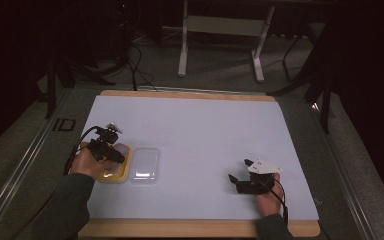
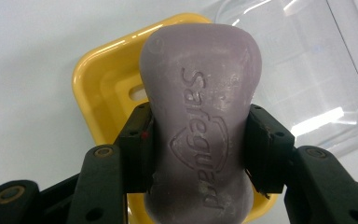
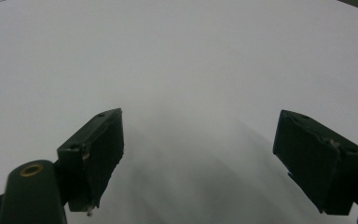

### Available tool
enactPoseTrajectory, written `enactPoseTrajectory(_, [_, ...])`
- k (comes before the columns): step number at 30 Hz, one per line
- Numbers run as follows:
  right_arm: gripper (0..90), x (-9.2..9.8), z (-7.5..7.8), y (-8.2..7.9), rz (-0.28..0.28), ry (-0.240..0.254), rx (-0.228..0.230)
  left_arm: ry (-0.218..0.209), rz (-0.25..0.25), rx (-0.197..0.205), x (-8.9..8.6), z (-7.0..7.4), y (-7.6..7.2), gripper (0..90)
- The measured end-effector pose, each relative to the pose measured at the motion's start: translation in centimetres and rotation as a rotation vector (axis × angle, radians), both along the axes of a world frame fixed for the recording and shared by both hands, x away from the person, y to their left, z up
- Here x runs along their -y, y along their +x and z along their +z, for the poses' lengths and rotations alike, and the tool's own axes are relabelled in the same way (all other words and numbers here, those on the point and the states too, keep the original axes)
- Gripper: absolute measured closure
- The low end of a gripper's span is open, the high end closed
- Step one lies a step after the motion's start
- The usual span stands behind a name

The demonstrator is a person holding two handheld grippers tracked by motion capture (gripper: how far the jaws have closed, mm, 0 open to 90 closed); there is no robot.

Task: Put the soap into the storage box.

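Soap bar (image 2: 199, 126) clamped across waist in left gripper (image 2: 198, 149), over yellow dish (image 2: 98, 88), likely for seating; right gripper (image 3: 198, 158) jaws apart, idle

Left hand (image 1: 87, 162) is coming in from the bottom left, dark sleeve on the forearm, holding the left gripper (image 2: 198, 140) just over the near-left part of the white table mat (image 1: 205, 130). Its jaws are clamping from both sides on a purple soap bar (image 2: 200, 116), pads pressing the bar's narrow waist. Right hand (image 1: 266, 197) is sitting over the mat's near-right part, well apart from the other one, gripping the right gripper (image 3: 200, 158) low to the mat and pointing it leftward. Those jaws are spread wide with nothing between them.
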State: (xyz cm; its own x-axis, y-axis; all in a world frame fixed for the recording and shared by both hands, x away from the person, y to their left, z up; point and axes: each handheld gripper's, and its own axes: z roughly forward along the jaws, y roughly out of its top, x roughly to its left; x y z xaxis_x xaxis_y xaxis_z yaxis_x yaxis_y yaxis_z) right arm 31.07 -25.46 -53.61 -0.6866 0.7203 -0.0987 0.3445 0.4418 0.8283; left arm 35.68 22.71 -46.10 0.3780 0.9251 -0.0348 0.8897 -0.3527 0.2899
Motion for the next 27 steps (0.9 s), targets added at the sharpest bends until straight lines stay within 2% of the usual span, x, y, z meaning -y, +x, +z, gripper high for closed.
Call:
enactPoseTrajectory(18, [15.8, 0.0, 0.0, 0.0, 0.0, -0.002, 0.001, 0.004, 0.059, -0.011, -0.6, -0.9, 0.3, 49.9])
enactPoseTrajectory(27, [15.8, 0.0, 0.0, 0.0, -0.001, -0.003, 0.001, 0.004, 0.077, -0.033, -0.5, -1.8, 0.5, 49.9])
